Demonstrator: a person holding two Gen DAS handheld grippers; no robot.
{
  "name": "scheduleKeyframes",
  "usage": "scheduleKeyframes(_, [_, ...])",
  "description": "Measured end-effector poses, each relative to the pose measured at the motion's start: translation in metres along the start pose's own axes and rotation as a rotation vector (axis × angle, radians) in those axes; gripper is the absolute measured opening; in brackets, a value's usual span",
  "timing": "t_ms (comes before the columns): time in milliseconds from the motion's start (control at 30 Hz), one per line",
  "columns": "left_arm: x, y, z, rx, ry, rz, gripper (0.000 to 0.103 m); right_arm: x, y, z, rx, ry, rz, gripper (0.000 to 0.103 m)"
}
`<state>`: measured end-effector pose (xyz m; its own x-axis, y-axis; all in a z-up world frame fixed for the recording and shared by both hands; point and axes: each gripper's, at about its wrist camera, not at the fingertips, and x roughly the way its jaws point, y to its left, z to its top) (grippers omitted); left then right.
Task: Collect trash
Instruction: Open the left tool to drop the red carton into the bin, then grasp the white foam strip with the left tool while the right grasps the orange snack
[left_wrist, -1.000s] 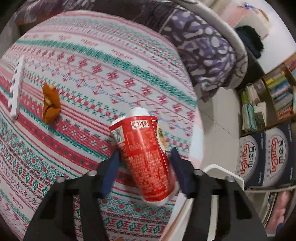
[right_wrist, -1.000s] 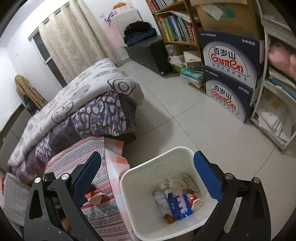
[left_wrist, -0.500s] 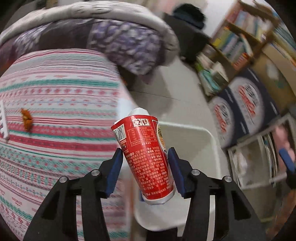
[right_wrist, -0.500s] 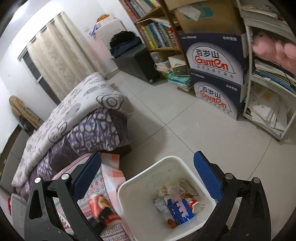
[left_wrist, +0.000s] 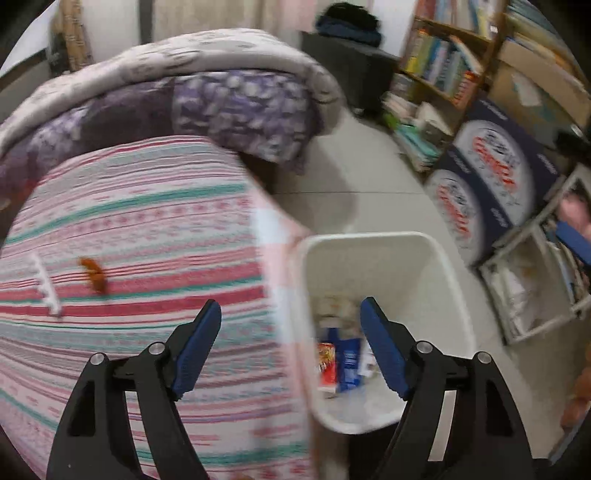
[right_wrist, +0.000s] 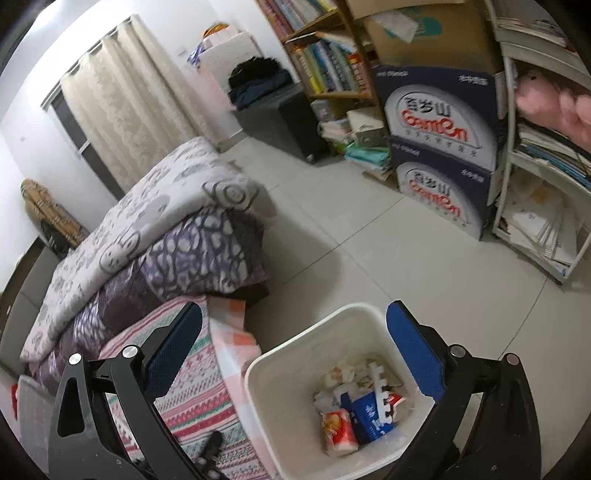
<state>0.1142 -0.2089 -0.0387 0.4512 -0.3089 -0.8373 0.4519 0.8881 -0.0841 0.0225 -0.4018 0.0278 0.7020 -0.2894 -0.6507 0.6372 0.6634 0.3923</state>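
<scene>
The left gripper (left_wrist: 290, 325) is opening its jaws with nothing between them, poised over the rim of the white bin (left_wrist: 439, 254) beside the patterned tablecloth (left_wrist: 147, 229). The red cup (right_wrist: 339, 432) lies inside the bin among other trash. The right gripper (right_wrist: 295, 332) stands wide and empty above the bin.

Bin (right_wrist: 258, 373): plain white walls and rim. Inside it, cup (right_wrist: 339, 432) red with white ends and small print; carton (right_wrist: 369, 417) blue with white lettering; a white toothed strip (right_wrist: 380, 395).

Tablecloth (left_wrist: 147, 229): pink ground, bands of red, teal and white, small red motifs. On it an orange-brown scrap (left_wrist: 94, 275) and another white toothed strip (left_wrist: 46, 284).

Quilts (right_wrist: 177, 229): upper grey-white with grey cartoon rings, lower purple with white blotches.

Boxes (right_wrist: 439, 122): navy, white arch, red lettering.

Curtain (right_wrist: 125, 110): cream lace.

Gripper pads (left_wrist: 195, 339): blue on black frames.
</scene>
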Motion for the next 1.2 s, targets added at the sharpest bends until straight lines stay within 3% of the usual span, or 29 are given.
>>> scheduleKeyframes(300, [0.009,0.134,0.009,-0.185,-0.003,0.33,0.084,0.022,0.057,-0.032,-0.131,0.091,0.039,0.096])
scheduleKeyframes(567, [0.025,0.235,0.017,-0.343,0.042,0.496,0.085,0.045,0.111,-0.069,-0.283,0.181,0.062,0.096])
scheduleKeyframes(900, [0.057,0.311,0.018,-0.546,0.138,0.486,0.085,0.064,0.155,-0.116,-0.516,0.233,0.043,0.096])
scheduleKeyframes(1000, [0.066,0.322,0.013,-0.576,0.164,0.435,0.082,0.069,0.169,-0.132,-0.584,0.241,0.049,0.096])
scheduleKeyframes(1100, [0.073,0.322,0.005,-0.546,0.185,0.381,0.07,0.074,0.185,-0.149,-0.664,0.248,0.072,0.096])
scheduleKeyframes(1200, [0.068,0.316,0.005,-0.476,0.177,0.346,0.032,0.081,0.202,-0.17,-0.745,0.275,0.114,0.096])
